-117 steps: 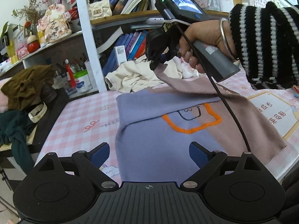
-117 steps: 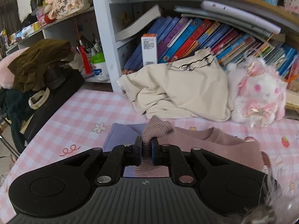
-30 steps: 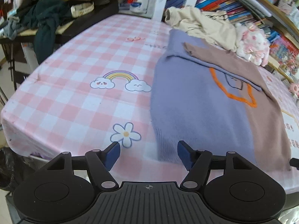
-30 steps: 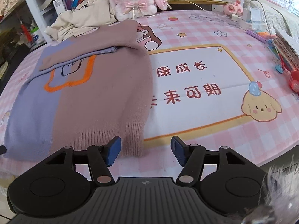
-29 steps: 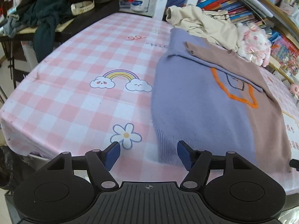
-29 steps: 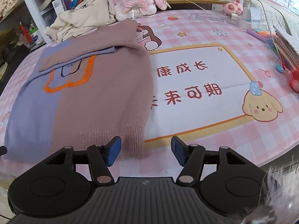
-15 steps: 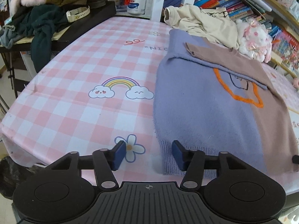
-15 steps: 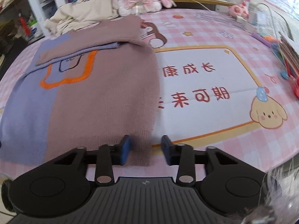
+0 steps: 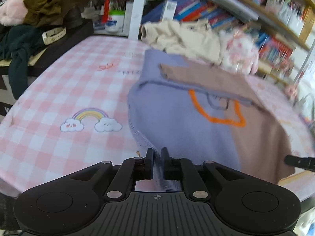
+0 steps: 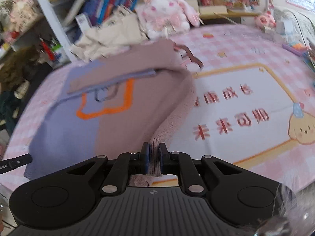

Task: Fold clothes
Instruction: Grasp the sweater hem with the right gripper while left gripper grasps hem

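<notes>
A pink-and-white checked tablecloth [image 9: 59, 90] covers the table, printed with a rainbow between two clouds [image 9: 91, 121] and, on the right side, a white panel with a yellow border carrying two rows of red Chinese characters [image 10: 232, 110], too blurred to read with confidence, and a cartoon bear face [image 10: 301, 126]. Behind the table stands a bookshelf packed with upright colourful books [image 9: 196, 13]; their spines cannot be read.

On the cloth lies the two-tone knitted sweater [image 9: 185, 122], lavender on one half and dusty mauve-brown on the other, with an orange outlined motif [image 9: 216, 114] on its chest and one mauve sleeve folded across the top. Its lower hem faces both cameras and is lifted off the table at the two corners.

A crumpled cream garment [image 9: 183, 39] sits heaped just beyond the sweater's collar, beside a pink-and-white plush rabbit [image 10: 167, 17]. On the dark side surface to the left are piled an olive-brown garment [image 9: 53, 7], a dark green garment [image 9: 17, 45] and a cream wristwatch [image 9: 54, 34]. A white tub with a green lid [image 9: 115, 21] stands on the low shelf; its label is illegible.

The left gripper [image 9: 157, 161] is clamped on the ribbed lavender hem corner, the fabric pinched between its jaws. The right gripper [image 10: 154, 158] is likewise closed, pinching the ribbed mauve hem corner, which rises in a ridge toward it.
</notes>
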`<state>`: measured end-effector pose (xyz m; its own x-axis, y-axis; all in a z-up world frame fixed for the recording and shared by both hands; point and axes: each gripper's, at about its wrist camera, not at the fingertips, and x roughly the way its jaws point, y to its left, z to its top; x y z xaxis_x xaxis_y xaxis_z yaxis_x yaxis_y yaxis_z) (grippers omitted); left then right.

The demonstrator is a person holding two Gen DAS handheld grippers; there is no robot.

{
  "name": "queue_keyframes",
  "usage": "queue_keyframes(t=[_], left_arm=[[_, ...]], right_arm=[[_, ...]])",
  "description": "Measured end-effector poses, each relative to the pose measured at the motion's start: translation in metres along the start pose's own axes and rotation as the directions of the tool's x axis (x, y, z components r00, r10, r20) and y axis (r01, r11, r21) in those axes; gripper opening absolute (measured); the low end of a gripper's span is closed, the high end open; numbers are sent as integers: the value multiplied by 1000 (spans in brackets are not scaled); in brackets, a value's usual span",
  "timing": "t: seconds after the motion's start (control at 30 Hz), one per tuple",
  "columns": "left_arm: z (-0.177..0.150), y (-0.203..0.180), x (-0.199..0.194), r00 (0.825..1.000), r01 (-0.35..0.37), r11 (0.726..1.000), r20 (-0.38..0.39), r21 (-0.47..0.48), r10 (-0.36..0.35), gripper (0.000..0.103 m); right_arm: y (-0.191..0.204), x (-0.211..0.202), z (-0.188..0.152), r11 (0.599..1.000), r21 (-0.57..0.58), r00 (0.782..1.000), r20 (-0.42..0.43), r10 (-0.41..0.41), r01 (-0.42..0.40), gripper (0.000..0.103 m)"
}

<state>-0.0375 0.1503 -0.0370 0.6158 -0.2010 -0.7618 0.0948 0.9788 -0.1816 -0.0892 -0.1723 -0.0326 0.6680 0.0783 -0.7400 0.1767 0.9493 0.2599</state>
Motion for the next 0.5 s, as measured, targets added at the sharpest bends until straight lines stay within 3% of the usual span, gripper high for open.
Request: queue_keyframes(t=[0.07,0.13,0.23,0.3,0.37,0.4,0.47,0.5], left_arm=[[-3,8,2,1000,-5,999,-31,-36,3,14],[-6,17,3,999,-3,997,-54,-78,-2,29],[-11,34,7,996,41,979,-71,-200,-56,44],[-12,39,8,996,63,968,-49,-242,-77,46],[-10,37,11,996,62,970,-46,-234,-74,44],[-8,35,13,996,58,974,-47,-221,-70,40],[-5,31,17,996,50,980,-58,-193,-63,13],[-4,28,15,997,48,985,-55,-168,-58,5]], right_arm=[[-5,4,0,1000,25,1000,-15,-18,19,19],[-14,5,-2,998,64,1000,-26,-12,13,35],[-22,10,-2,995,104,999,-40,-1,5,37],[-25,13,-2,992,125,999,-49,7,-1,37],[-29,17,-1,989,146,998,-57,15,-6,37],[-31,19,-1,988,156,998,-61,19,-9,30],[-34,22,0,984,177,997,-69,27,-14,11],[-31,20,1,990,144,998,-61,11,-2,11]])
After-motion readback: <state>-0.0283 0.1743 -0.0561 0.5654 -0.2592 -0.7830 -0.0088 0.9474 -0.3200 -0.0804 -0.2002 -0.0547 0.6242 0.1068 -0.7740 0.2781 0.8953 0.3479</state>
